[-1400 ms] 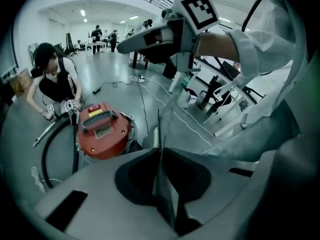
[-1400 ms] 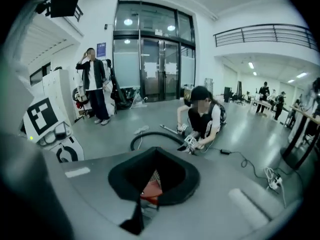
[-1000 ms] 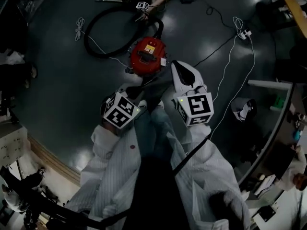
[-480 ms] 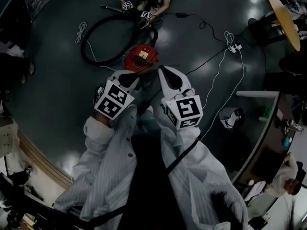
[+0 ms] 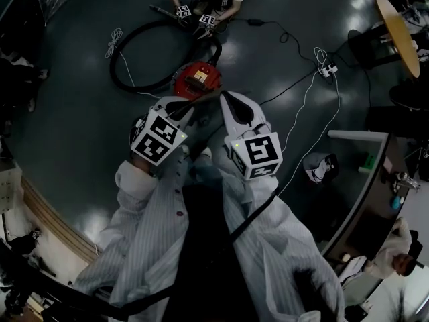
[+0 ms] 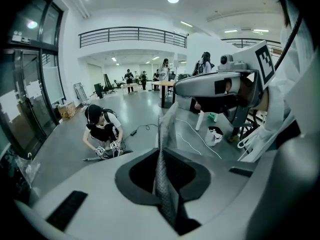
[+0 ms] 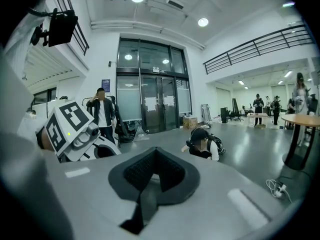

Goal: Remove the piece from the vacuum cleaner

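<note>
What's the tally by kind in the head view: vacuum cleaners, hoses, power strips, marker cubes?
red vacuum cleaner: 1
black hose: 1
white power strip: 1
marker cubes: 4
Total: 7

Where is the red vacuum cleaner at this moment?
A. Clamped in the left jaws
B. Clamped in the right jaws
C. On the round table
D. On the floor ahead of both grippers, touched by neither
D: the vacuum cleaner sits on the floor beyond the left gripper and the right gripper, and both sets of jaws are shut with nothing between them.
</note>
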`<control>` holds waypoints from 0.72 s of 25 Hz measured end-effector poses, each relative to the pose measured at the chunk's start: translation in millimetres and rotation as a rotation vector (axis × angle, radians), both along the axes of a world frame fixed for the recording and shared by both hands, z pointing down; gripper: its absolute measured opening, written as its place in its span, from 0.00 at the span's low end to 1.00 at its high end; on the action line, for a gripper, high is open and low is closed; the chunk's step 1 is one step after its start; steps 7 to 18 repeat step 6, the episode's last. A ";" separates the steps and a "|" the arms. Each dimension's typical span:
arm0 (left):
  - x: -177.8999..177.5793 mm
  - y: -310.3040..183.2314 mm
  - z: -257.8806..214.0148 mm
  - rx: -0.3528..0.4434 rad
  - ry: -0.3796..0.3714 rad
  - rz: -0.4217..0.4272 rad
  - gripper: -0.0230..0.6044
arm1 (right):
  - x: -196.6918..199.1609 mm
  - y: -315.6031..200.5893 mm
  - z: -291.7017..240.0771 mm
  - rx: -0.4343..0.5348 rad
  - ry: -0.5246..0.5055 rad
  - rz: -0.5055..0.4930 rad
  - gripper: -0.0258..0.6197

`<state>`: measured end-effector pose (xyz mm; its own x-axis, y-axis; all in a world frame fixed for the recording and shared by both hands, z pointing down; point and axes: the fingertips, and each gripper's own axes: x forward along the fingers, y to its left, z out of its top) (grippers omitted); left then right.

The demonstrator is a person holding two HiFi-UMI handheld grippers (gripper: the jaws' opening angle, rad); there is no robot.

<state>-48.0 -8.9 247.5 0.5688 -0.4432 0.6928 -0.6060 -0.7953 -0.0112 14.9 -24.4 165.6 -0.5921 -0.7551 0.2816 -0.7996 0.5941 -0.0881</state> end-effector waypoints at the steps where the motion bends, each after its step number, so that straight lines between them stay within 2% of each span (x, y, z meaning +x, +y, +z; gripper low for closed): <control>1: -0.5 0.0 -0.3 0.001 -0.002 0.002 0.08 | -1.2 0.3 -0.1 0.000 -0.002 -0.001 0.04; 18: 0.9 -1.1 -2.8 0.023 -0.010 0.022 0.08 | -3.3 2.5 0.5 -0.006 -0.015 -0.002 0.04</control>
